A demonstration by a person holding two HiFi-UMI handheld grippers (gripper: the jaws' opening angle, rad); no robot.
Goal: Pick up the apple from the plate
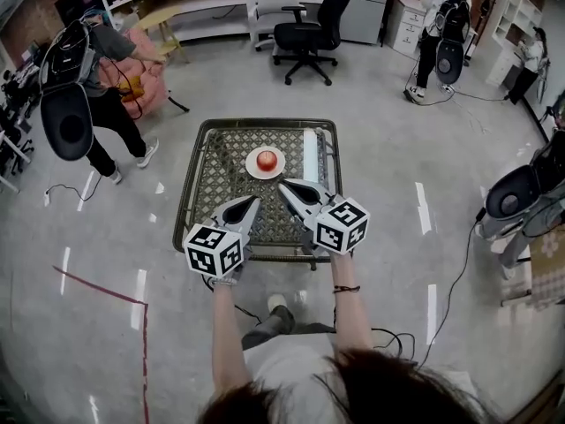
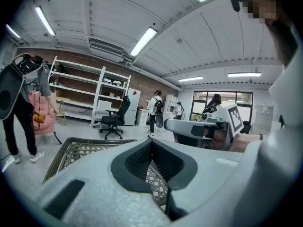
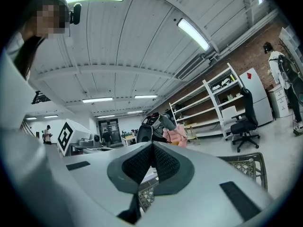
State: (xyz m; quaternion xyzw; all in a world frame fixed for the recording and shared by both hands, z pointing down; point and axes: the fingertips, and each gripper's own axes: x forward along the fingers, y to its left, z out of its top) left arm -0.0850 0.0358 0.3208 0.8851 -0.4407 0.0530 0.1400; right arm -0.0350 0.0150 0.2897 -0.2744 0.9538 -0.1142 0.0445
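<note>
A red apple point(image 1: 266, 159) lies on a white plate point(image 1: 250, 168) at the far middle of a low table with a lattice top point(image 1: 216, 179). Both grippers hover over the table's near half, pointing toward the plate. My left gripper point(image 1: 256, 200) is shut with nothing in it, its tips a short way in front of the plate. My right gripper point(image 1: 282, 184) is also shut and empty, its tips close to the plate's right near rim. In the left gripper view the jaws point(image 2: 151, 141) meet over the table point(image 2: 78, 148); in the right gripper view the jaws point(image 3: 152, 145) meet too. Neither gripper view shows the apple.
A pale flat strip point(image 1: 311, 151) lies on the table right of the plate. A person point(image 1: 93, 78) stands left of the table, another point(image 1: 441, 20) at the back right. A black office chair point(image 1: 309, 25) stands behind the table. Cables point(image 1: 450, 281) trail on the floor at right.
</note>
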